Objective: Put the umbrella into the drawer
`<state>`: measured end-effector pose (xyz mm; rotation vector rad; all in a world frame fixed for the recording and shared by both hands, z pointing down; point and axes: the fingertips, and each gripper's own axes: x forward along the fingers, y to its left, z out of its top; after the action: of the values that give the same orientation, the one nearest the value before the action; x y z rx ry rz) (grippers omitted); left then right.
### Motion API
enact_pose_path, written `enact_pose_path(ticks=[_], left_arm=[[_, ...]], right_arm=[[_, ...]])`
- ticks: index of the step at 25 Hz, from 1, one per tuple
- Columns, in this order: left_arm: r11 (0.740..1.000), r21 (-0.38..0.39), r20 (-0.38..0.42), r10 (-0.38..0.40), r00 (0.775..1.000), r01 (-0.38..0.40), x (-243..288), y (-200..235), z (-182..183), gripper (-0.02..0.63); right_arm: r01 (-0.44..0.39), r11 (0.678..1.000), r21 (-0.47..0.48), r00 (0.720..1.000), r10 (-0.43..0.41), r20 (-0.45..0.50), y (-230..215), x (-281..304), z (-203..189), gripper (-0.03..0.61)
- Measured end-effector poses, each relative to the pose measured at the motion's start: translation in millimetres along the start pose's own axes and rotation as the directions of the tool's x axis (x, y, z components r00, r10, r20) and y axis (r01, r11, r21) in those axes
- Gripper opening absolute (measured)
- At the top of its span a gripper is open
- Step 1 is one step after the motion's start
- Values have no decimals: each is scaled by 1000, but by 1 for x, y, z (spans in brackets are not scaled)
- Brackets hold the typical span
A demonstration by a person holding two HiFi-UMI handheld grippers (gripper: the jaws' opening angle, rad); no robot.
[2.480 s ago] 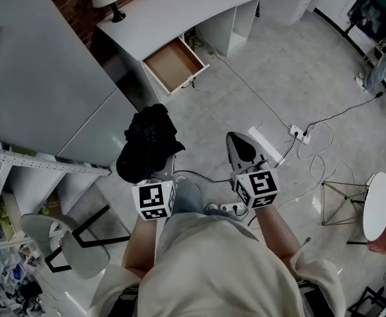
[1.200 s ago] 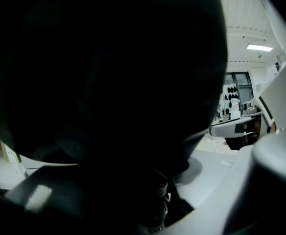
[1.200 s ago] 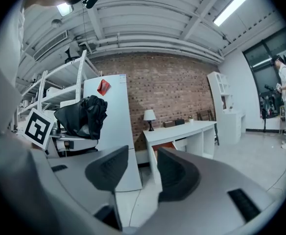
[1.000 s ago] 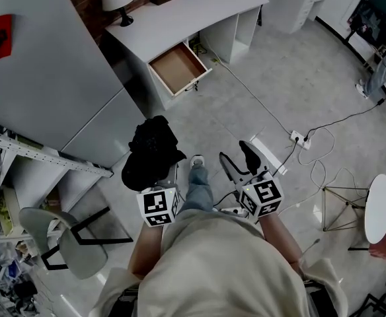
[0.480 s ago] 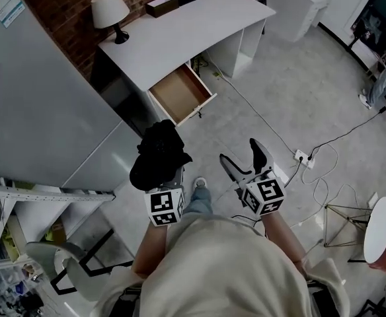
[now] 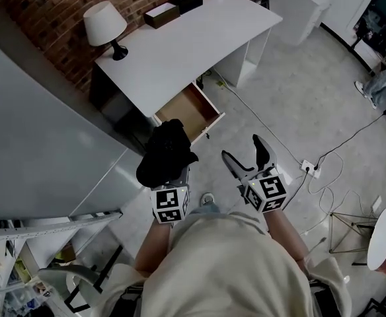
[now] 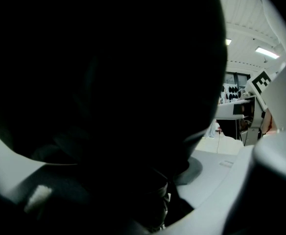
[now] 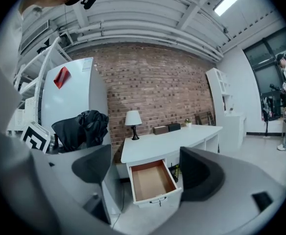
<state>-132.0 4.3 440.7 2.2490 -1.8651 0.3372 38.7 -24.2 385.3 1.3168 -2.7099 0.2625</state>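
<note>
Black umbrella held near the open drawer
The left tongs clamp the umbrella just before the drawer; the right tongs alongside are opening wide, nothing between them.

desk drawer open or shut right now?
Open: the drawer sticks out from the desk, its bare brown bottom showing.

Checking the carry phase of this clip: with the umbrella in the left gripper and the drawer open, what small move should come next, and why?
Probably move the left gripper forward to bring the umbrella over the drawer. The drawer stands open and empty under the desk, and the gripped umbrella is short of it.
</note>
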Motion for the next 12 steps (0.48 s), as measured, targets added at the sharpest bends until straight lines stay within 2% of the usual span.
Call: enact_pose_path(ticks=[6,12], left_arm=[[1000,1,-21,-26,999,26,43,15,0,255],[998,-31,-57,-48,997,46,95,21,-13,255]], right_arm=[[23,1000,-2,1000,-23,-9,-15,31,6,413],[48,999,19,997,-47,-65,-41,60,-13,413]])
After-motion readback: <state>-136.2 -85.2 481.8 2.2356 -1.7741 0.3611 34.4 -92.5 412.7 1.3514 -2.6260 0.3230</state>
